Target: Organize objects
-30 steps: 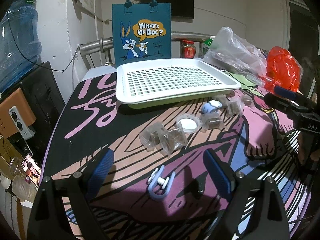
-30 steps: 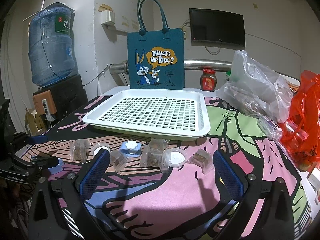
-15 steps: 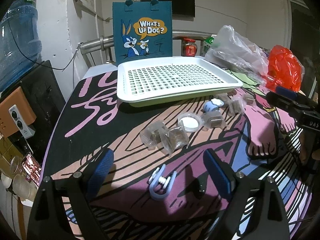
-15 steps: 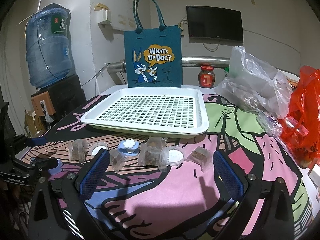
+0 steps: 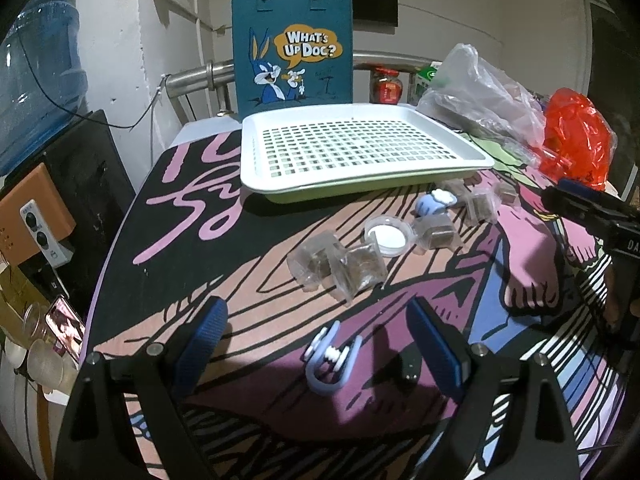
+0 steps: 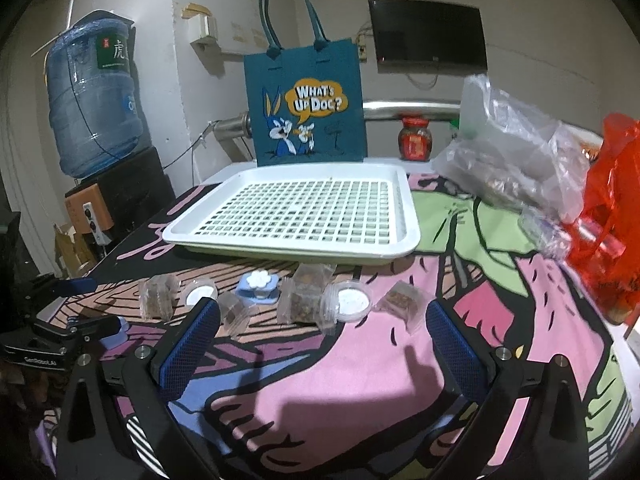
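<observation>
- My left gripper [image 5: 316, 334] has its blue-padded fingers [image 5: 204, 330] spread wide over the cartoon-print tablecloth [image 5: 520, 272], gripping nothing
- Between those fingers, flat on the cloth and touching neither, lies a small lavender clip [image 5: 330, 356] with a white screw across its mouth
- My right gripper [image 6: 320, 340] is spread just as wide, also empty, with only pink cloth between its pads
- Just past my right fingertips runs a loose row of little things: clear packets with brown contents [image 6: 302, 298], a round clear lid with a white disc [image 6: 350, 302], a second one further left [image 6: 200, 294], and a blue clip topped with a white flower [image 6: 258, 286]
- From the left wrist view the nearest of that row is a pair of clear packets [image 5: 340, 266] lying against each other, with a round white-centred lid [image 5: 388, 234] just behind them
- The white slotted tray [image 6: 408, 216] sits behind the row on a pale green under-tray, nothing in it
- A teal tote bag [image 6: 306, 104] printed "What's Up Doc?" stands upright behind the tray
- A clear plastic bag [image 6: 516, 160] and a red one [image 6: 612, 216] sit on the right side of the table
- A blue water jug [image 6: 94, 96] stands off the table on the left
</observation>
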Tool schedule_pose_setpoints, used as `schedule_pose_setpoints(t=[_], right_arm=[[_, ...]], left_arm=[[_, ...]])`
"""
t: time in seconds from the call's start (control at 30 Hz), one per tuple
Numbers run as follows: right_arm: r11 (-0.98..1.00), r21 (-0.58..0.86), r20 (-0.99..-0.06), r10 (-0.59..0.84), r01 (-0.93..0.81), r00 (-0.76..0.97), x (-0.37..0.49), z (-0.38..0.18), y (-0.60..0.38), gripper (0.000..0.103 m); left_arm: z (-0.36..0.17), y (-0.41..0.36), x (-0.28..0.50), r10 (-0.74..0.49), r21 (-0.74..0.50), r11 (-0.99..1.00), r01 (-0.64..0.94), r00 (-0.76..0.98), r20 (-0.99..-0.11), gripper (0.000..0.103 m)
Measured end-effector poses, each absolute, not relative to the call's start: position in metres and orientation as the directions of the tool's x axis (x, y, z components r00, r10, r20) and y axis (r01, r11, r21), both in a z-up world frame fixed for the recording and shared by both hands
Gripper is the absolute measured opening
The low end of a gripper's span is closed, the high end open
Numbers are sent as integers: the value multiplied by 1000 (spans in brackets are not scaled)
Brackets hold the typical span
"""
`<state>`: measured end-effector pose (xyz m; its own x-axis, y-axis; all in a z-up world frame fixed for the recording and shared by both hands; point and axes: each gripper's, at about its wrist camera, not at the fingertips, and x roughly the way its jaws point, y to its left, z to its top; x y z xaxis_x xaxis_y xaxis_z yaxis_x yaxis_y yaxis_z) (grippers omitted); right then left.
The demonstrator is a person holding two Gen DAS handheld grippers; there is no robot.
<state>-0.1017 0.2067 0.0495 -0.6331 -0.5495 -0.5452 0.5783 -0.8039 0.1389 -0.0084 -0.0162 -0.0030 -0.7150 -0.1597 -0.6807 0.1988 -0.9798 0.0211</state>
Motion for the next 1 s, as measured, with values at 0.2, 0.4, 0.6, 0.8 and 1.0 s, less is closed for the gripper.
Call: schedule_pose_setpoints(t=[0.2, 0.4, 0.6, 0.8, 1.0], right_arm=[[-804, 178, -601, -545, 567, -584, -119, 56, 217, 103], [-830, 133, -611, -500, 542, -614, -133, 62, 229, 103], [-817, 83, -656, -476, 570, -586, -151, 53, 220, 103], [-811, 78, -710, -454, 580, -538, -174, 33, 210, 82], [-814, 62, -733, -430, 577, -528, -188, 23, 203, 71]], left_arm=[[-6, -16, 2, -131, 10, -984, 176, -693, -709, 92], [-9, -18, 9, -120, 3, -985, 171, -682, -721, 92], [-9, -19, 6, -93, -16, -988, 152, -680, -727, 90], [-19, -21, -2, -77, -24, -989, 146, -647, -759, 66], [-25, -15, -6, -72, -5, -993, 121, -627, -776, 46]])
